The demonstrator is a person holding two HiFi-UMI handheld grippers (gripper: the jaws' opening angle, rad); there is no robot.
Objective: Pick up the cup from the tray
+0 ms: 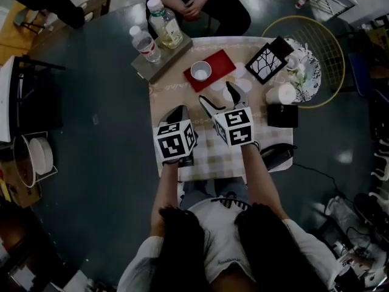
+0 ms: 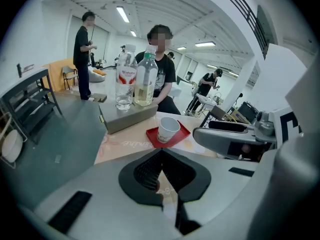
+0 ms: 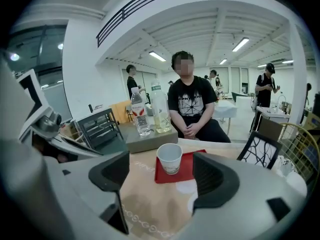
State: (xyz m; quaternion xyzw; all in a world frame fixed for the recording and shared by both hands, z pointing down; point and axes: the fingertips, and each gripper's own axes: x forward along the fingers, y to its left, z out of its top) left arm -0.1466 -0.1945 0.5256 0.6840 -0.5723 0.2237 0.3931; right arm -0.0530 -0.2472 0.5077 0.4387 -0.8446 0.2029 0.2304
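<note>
Standing open, the right gripper [image 3: 162, 178] faces the white cup [image 3: 169, 158] on the far red tray [image 3: 188, 170]; the left gripper [image 2: 160, 156] is closed and empty. The bottle labels [image 3: 139, 112] are too blurred to read.

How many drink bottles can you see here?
2. Both stand side by side on the grey box at the table's far left corner: a red-labelled bottle of clear liquid and a bottle of yellowish liquid. Clutter on the right could hide more.
</note>
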